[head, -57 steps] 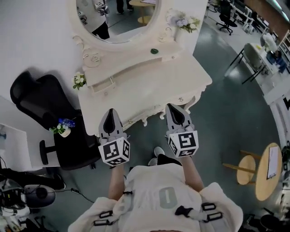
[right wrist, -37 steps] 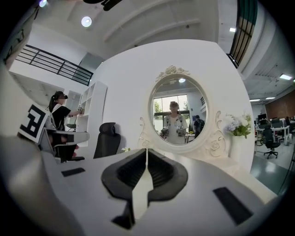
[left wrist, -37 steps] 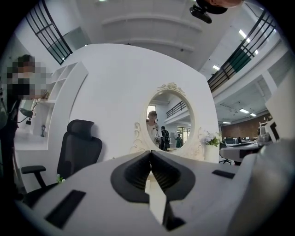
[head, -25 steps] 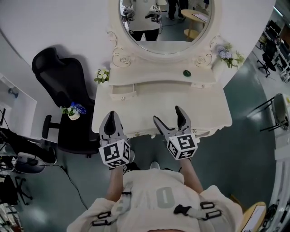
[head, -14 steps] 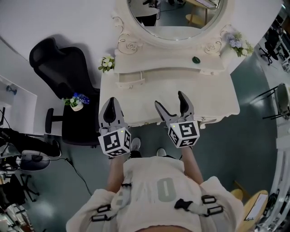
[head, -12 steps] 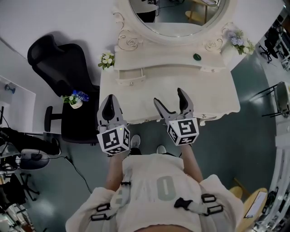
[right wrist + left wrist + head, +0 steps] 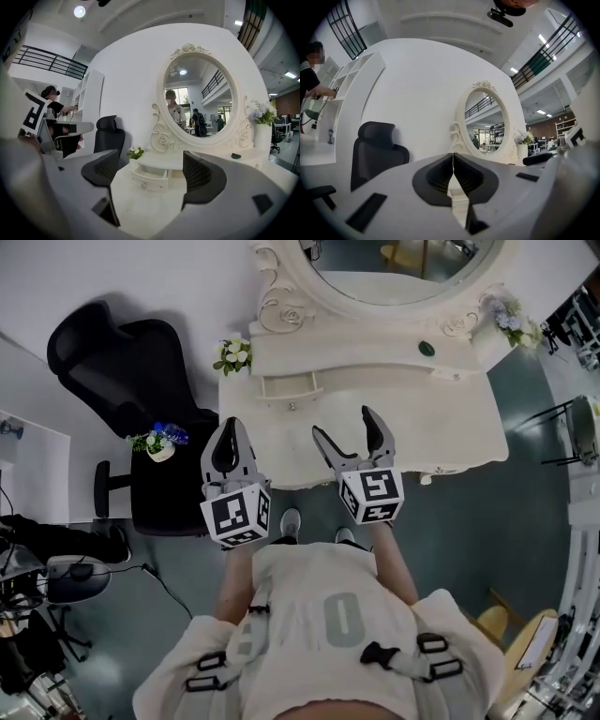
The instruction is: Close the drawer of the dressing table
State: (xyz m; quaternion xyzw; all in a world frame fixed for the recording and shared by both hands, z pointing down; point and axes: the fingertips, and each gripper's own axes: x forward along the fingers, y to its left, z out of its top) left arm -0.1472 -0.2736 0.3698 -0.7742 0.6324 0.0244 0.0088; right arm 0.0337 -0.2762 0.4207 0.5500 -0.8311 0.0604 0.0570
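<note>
Nearest the person, over the front edge of the counter [image 7: 422, 427], both grippers point toward 12 o'clock. The left gripper [image 7: 228, 424] hangs above the counter's left front corner, its jaws pressed together with nothing between them. Just to its 3 o'clock, the right gripper [image 7: 342, 423] has its jaws spread wide and empty.

Farther back, at 11 o'clock from the right gripper and well apart from both, the drawer [image 7: 291, 387] stands pulled partly out of the raised shelf at the counter's rear left. In the right gripper view the drawer [image 7: 150, 177] shows between the spread jaws, its knobbed front facing the camera.

A posy [image 7: 234, 354] sits at the drawer's 10 o'clock and a small green thing [image 7: 427, 348] at its 2 o'clock. The oval mirror [image 7: 403, 263] rises at 12 o'clock. A black chair [image 7: 131, 362] stands at the counter's 9 o'clock.
</note>
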